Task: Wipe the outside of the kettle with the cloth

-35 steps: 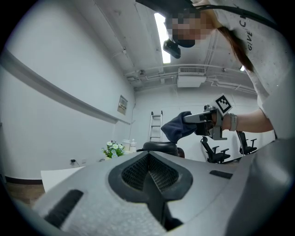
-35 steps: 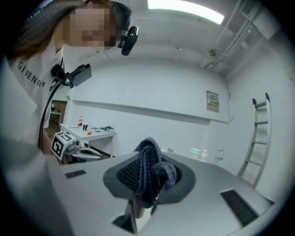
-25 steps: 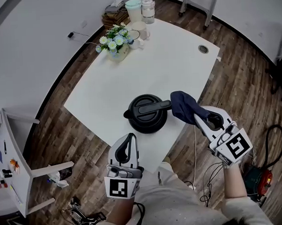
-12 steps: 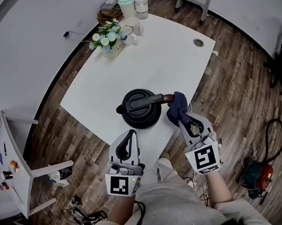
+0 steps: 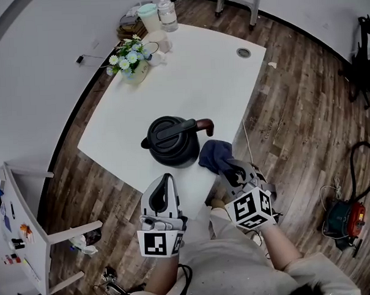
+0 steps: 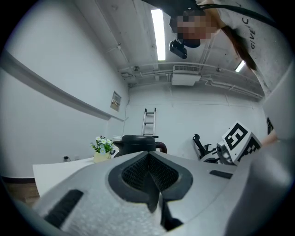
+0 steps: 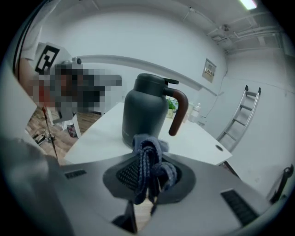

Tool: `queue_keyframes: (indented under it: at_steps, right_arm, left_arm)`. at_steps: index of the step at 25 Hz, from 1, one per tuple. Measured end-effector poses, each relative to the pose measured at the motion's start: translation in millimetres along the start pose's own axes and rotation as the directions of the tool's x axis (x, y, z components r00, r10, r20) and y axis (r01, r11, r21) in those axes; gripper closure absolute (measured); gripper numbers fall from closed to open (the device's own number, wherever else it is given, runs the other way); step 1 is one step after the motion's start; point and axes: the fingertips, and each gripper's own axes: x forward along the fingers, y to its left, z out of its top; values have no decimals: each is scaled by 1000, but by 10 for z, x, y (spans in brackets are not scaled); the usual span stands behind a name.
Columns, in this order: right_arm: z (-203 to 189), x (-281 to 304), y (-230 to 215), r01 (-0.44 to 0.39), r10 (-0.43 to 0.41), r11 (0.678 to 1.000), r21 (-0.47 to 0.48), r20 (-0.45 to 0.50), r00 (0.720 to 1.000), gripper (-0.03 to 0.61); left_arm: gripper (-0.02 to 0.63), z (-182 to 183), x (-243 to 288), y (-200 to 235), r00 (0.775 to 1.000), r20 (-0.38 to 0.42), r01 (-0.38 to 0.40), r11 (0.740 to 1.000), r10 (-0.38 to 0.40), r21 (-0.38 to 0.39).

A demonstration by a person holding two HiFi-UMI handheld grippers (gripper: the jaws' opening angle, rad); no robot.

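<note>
**A plain office or lab room used as a workspace**

A white desk (image 5: 188, 88) with a cable grommet (image 5: 244, 52) near its far right corner stands on wood-plank flooring (image 5: 300, 114) between bare white walls. Tube lights (image 6: 158, 34) and exposed pipes (image 6: 147, 70) run along the ceiling. A stepladder (image 6: 149, 122) stands by the back wall. A black chair (image 5: 363, 56) and a red-and-black machine (image 5: 342, 218) sit off to the side.

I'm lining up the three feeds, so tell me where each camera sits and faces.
Head view: on the person's head, looking steeply down at table and kettle; left tongs, right tongs, forearms show.
Left gripper view: on the left tongs, looking across the table at the kettle; tongs shut, empty.
Right gripper view: on the right tongs, facing the kettle; tongs shut on the cloth.
Shared: both gripper views show the kettle.
</note>
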Motion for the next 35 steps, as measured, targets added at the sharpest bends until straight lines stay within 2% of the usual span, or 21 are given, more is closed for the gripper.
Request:
queue_keyframes:
  at_steps: [4, 7, 9, 14, 22, 35]
  right_arm:
    - [251, -190, 276, -127, 120, 990, 63, 105, 987, 526]
    - [551, -343, 373, -147, 135, 988, 49, 185, 973, 526]
    - [673, -385, 418, -137, 131, 990, 16, 204, 970, 526]
    - [798, -547, 552, -172, 163, 985, 19, 226, 960, 526]
    - [653, -859, 661, -163, 158, 987, 6, 205, 966, 526]
    - [615, -852, 697, -144, 139, 989, 13, 186, 973, 528]
  left_arm:
    - [606, -107, -74, -44, 1000, -16, -19, 999, 19, -50]
    - [606, -109, -182, -60, 999, -19, -36, 998, 35, -50]
    - [606, -98, -255, -48, 999, -9, -53, 997, 52, -53]
    - [606, -241, -399, 48, 994, -2, -105, 981, 106, -164]
    - [606, -110, -588, 19, 993, 31, -111, 981, 117, -159]
    - [606, -142, -537, -128, 997, 42, -57, 978, 67, -203]
